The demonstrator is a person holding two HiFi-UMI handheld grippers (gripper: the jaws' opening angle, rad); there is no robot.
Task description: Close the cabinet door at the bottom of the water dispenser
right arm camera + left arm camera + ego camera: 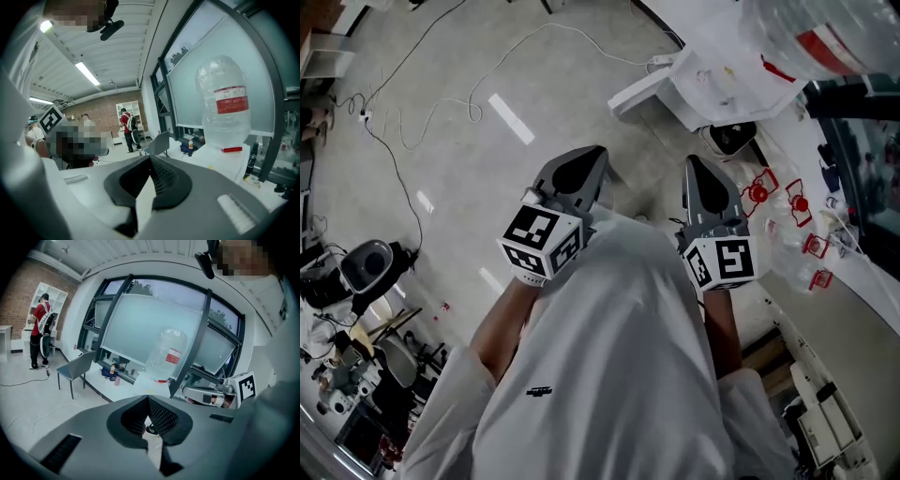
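Observation:
The white water dispenser (727, 80) stands at the top right of the head view, with a clear bottle (806, 33) bearing a red label on top. A white panel (639, 92) juts out leftwards from its base; it looks like the open cabinet door. Both grippers are held out in front of my white shirt, short of the dispenser. My left gripper (586, 161) has its jaws shut with nothing between them. My right gripper (698, 171) is shut and empty too. The bottle (225, 103) looms ahead in the right gripper view and stands further off in the left gripper view (171, 350).
Cables (441, 103) trail over the grey floor. A grey chair (75, 369) stands by the window ledge, left of the dispenser. Red tags (787, 206) and a black round device (731, 138) lie right of the grippers. A person in red (40, 329) stands by far shelves.

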